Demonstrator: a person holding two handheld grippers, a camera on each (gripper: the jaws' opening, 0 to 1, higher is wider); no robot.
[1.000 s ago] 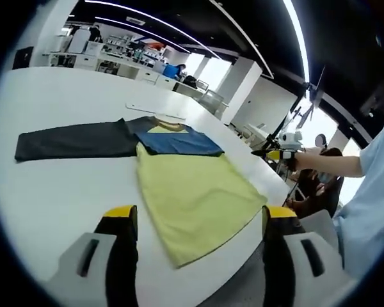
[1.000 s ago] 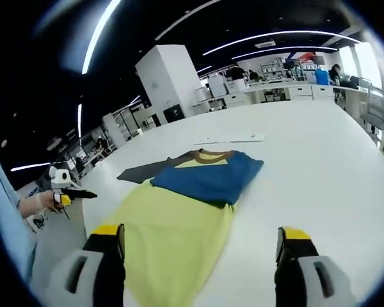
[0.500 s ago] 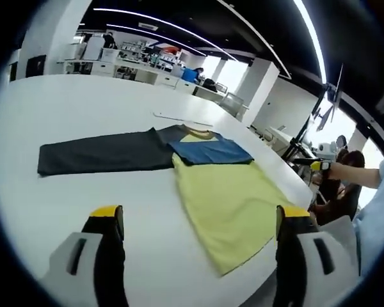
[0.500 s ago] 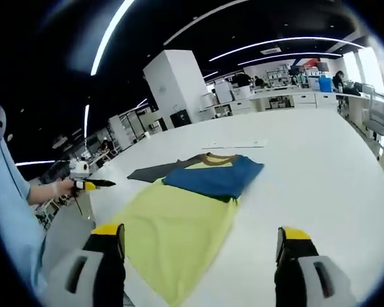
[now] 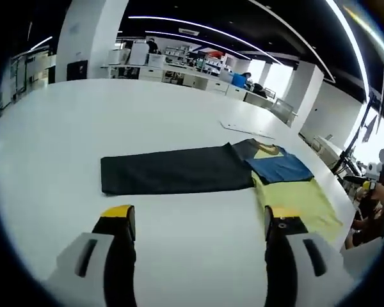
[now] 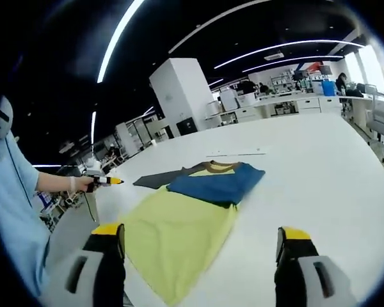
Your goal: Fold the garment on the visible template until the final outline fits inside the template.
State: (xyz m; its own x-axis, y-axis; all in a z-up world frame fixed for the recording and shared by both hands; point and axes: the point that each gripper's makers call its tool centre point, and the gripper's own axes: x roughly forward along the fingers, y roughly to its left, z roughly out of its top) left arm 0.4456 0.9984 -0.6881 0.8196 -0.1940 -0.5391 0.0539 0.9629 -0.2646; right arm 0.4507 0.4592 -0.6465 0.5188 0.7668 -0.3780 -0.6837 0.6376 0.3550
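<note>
Left gripper (image 5: 200, 220): jaws wide apart, holding nothing; over the past second its view has swung from the yellow body toward the dark sleeve (image 5: 173, 170), which lies flat and unfolded along the table (image 5: 64, 128). Judgement: the sleeve fold comes next.

Garment (image 6: 185, 217): spread near the table's near edge, blue sleeve (image 6: 214, 183) already folded across the chest.

Right gripper (image 6: 201, 246): jaws spread, empty, above the yellow hem. Its view shows the white strip (image 6: 233, 153) beyond the collar.
</note>
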